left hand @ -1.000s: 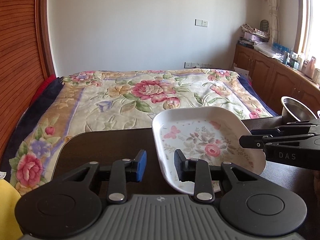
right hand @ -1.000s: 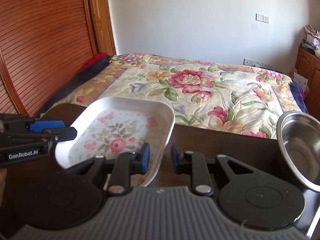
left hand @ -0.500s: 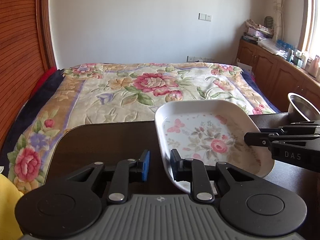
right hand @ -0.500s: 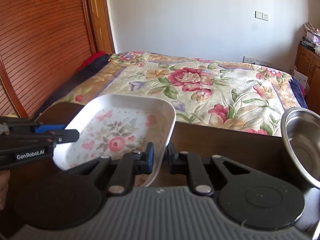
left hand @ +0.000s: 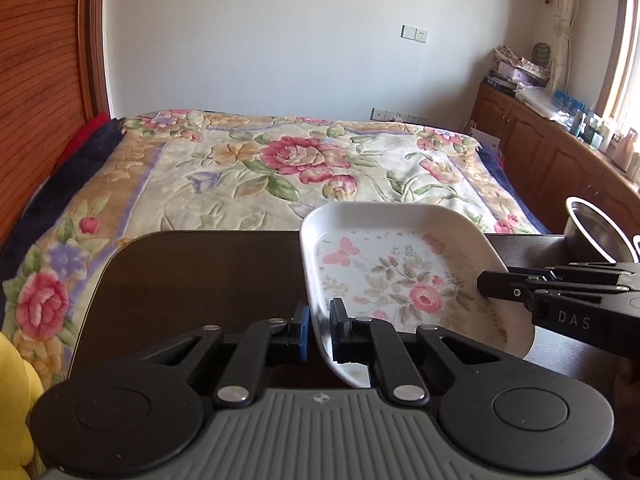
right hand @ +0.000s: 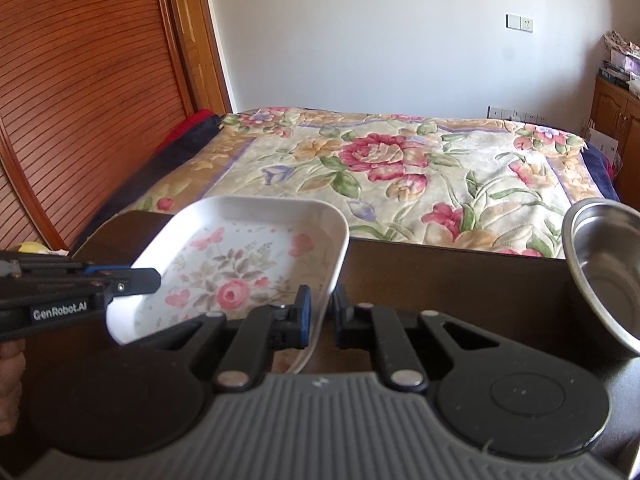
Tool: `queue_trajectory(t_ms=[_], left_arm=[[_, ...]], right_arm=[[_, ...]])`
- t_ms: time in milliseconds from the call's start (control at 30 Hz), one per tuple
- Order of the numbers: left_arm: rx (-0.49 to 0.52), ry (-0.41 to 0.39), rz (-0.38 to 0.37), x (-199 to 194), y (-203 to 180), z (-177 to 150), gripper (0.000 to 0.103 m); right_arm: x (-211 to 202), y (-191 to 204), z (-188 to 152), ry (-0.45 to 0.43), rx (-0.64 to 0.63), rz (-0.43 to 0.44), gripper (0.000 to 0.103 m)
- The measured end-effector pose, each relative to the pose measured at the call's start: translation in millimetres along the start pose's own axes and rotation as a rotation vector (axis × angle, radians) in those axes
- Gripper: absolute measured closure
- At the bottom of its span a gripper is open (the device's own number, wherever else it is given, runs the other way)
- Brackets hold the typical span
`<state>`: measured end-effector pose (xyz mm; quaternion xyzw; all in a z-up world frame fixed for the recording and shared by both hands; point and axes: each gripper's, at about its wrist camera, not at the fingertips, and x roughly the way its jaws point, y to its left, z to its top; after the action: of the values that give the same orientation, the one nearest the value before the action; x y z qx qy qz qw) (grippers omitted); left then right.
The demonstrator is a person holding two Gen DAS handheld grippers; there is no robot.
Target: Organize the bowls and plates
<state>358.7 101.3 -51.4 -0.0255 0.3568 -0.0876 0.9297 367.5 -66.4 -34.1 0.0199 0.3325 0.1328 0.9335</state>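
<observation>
Left gripper: nearest on the left side, its two fingers pinch the left rim of the plate — blue pad outside, black pad inside.
Right gripper: clamped on the opposite, right rim of the same plate, one finger on either side of the edge.
Hand: a bit of the person's hand shows at the near left edge, behind the left gripper's body.
Plate: white, rectangular with rounded corners, printed with roses and a butterfly (the inside looks bare of food); held between both grippers, tilted, its far edge raised over the table.
Table: dark brown top, rounded left corner, lying under the plate.
Steel bowl: shiny metal, on the right part of the table, apart from the plate; tilted towards the viewer.
Yellow object: at the near left edge, too cut off to identify.
Bed: beyond the table — floral quilt in pinks and greens.
Cabinets: wooden, along the far right wall, cluttered on top.
</observation>
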Motion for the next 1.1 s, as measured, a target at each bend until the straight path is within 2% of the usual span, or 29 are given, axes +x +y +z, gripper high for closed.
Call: queue_trajectory(t_ms=[367, 1100], left_arm=[[0.012, -0.026, -0.004, -35.3, -7.7, -8.8, 0.092], [0.069, -0.123, -0.011, -135.5, -50.7, -34.9, 0.092]], right_arm=[[-31.5, 6.3, -8.8, -0.031, -0.022, 0.025, 0.090], [-121.5, 0.9, -32.9, -0.141, -0.057, 0.042, 0.090]])
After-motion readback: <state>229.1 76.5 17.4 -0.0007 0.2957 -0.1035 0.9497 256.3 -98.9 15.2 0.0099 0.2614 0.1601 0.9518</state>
